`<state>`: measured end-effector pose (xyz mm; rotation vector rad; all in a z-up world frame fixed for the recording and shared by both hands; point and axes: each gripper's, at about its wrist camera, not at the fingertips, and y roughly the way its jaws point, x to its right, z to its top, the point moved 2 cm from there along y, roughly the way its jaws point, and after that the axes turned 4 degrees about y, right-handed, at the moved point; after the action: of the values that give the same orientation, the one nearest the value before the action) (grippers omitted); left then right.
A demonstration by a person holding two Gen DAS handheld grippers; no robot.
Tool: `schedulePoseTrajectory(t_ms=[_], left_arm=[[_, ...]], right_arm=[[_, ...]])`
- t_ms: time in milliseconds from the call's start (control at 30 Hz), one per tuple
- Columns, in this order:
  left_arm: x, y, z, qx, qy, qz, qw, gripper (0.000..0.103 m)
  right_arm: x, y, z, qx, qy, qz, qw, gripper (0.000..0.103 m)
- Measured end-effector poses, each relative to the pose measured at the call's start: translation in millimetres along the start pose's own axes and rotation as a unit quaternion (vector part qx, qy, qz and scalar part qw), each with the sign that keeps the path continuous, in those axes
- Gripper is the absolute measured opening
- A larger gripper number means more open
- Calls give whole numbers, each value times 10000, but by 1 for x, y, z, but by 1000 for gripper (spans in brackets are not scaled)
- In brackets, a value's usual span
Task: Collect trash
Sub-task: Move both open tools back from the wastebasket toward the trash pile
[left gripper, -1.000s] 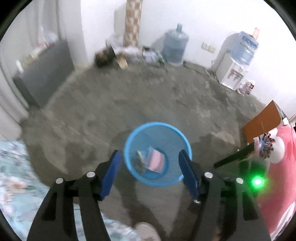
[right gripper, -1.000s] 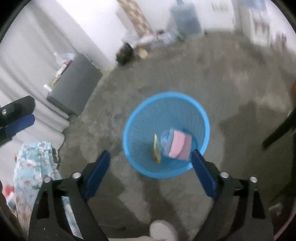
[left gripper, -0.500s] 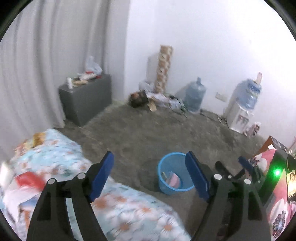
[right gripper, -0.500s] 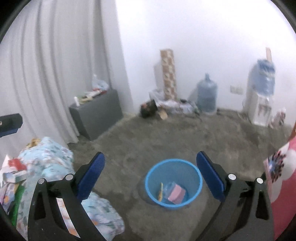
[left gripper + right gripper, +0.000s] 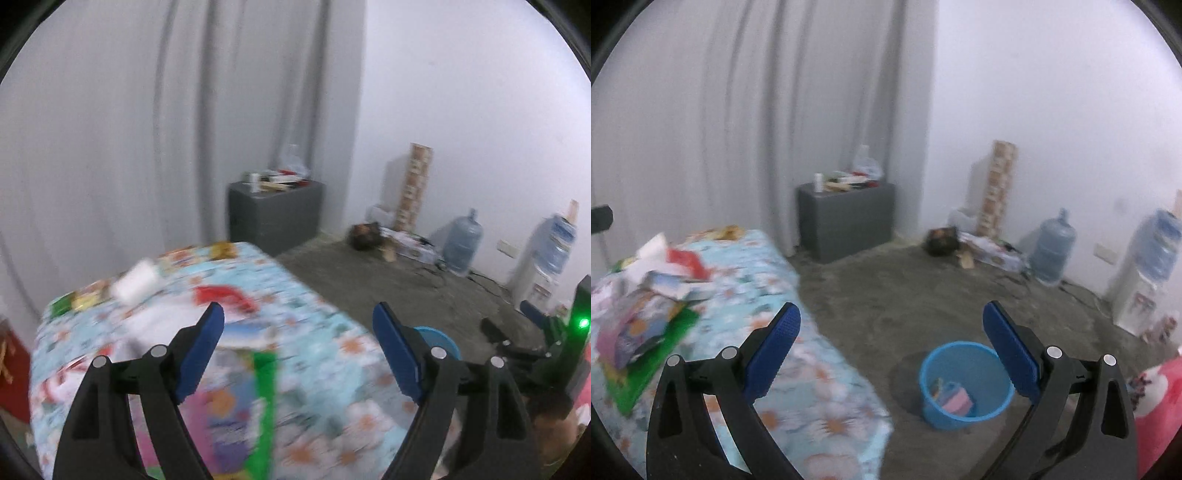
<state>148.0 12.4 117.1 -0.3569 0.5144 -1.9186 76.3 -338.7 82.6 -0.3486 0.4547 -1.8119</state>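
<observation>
Bin (image 5: 966,384) on floor right of table (image 5: 798,369), trash (image 5: 646,295) on table

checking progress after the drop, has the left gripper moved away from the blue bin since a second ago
Yes. The left gripper was right above the blue bin; now it has swung left over the floral table, jaws open and empty, with only the bin's rim showing behind its right finger.

Blue plastic mesh bin (image 5: 966,384) — rough grey floor (image 5: 923,291) — floral cloth bedcover (image 5: 325,354).
</observation>
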Motion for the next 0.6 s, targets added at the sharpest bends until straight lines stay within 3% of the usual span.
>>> schedulePoseTrajectory(t_ms=[233,433,600], left_arm=[[-68,-44,-49,-33,-636,706,9955,81],[-113,-66,-86,-102,-1086,1108,9878,82],[-141,-67,-95,-120,-1336,1184,9839,82]], right_arm=[[-43,-3,-2,-188,-91,1000,9948,95],[-83,-7,-8,-493,-240,1279,9903,95],[-98,0,-12,-915,-135,1560,9834,95]])
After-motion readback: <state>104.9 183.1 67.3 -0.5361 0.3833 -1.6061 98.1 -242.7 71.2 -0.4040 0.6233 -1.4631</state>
